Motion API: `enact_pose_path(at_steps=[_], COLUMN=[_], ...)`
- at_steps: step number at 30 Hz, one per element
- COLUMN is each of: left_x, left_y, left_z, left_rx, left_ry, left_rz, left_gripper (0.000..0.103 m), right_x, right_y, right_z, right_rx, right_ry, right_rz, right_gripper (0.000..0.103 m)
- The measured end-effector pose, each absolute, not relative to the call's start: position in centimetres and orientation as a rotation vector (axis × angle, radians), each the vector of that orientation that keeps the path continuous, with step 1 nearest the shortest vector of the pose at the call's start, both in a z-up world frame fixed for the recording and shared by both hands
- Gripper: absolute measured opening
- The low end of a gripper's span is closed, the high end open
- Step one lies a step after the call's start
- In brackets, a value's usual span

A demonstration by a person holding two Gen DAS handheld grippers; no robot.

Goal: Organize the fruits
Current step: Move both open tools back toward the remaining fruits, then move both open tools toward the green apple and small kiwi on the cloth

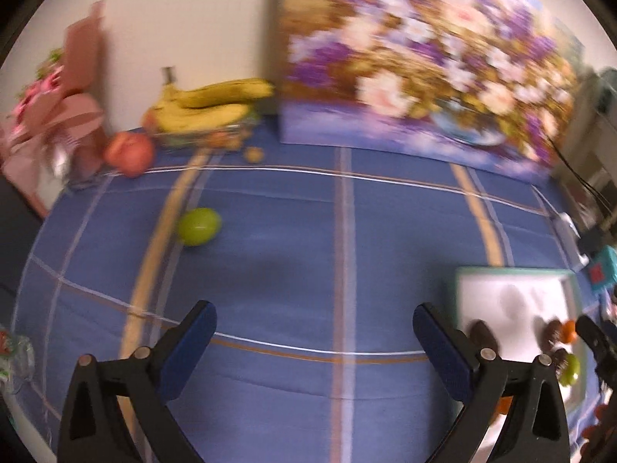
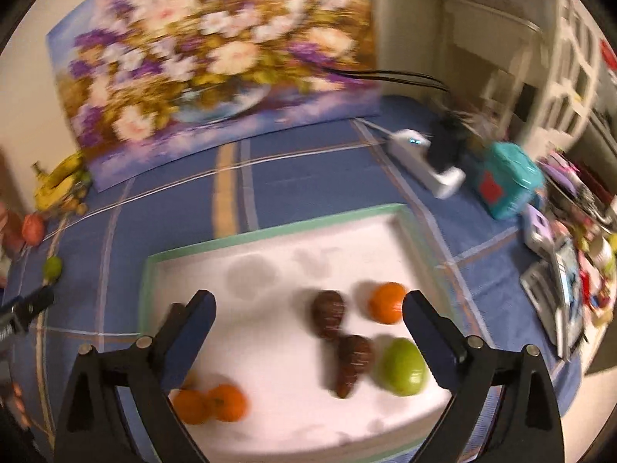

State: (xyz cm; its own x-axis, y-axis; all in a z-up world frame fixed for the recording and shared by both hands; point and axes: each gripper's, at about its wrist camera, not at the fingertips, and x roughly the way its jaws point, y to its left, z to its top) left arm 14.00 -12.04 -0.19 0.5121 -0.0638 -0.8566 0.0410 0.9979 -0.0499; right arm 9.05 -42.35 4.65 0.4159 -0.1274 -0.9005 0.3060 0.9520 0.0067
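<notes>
The left tongs (image 1: 314, 332) hang wide and empty over the blue table (image 1: 347, 231), the loose green fruit (image 1: 198, 225) ahead to their left, nearer them than the wide, empty right tongs (image 2: 308, 320) above the tray (image 2: 270, 239)

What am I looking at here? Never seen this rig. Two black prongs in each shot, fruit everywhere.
No robot: a person holds a two-finger gripper in each hand, each with a fisheye camera looking along its fingers. The prongs are those fingers. The left gripper and right gripper are both open and hold nothing. The left view looks over a blue tablecloth with a loose green fruit, a red apple and bananas. The right view looks down on a white tray holding oranges, brown fruits and a green apple.
</notes>
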Motion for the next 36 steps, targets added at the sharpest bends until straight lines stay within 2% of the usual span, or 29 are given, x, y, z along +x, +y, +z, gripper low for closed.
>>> enact_pose_path(at_steps=[16,25,36], left_x=[14.8,16.7,18.9], left_y=[-0.6,4.1,9.6], left_z=[0.5,-0.9,-3.7], left_rx=[-0.138,-0.242,-0.344], left_ry=[1.007,0.981,0.856], left_rz=[0.174,0.173,0.114], left_gripper=[0.103,0.103,0.103], right_x=[11.6,13.8,24.6], right_y=[-28.3,-24.8,-20.2], right_z=[1.2,-0.4,0.3], right_rx=[0.041,0.146,0.081], right_ry=[1.157,1.169,1.148], right_rz=[-0.011,0.131,0.281], right_gripper=[0.098,0.098,0.098])
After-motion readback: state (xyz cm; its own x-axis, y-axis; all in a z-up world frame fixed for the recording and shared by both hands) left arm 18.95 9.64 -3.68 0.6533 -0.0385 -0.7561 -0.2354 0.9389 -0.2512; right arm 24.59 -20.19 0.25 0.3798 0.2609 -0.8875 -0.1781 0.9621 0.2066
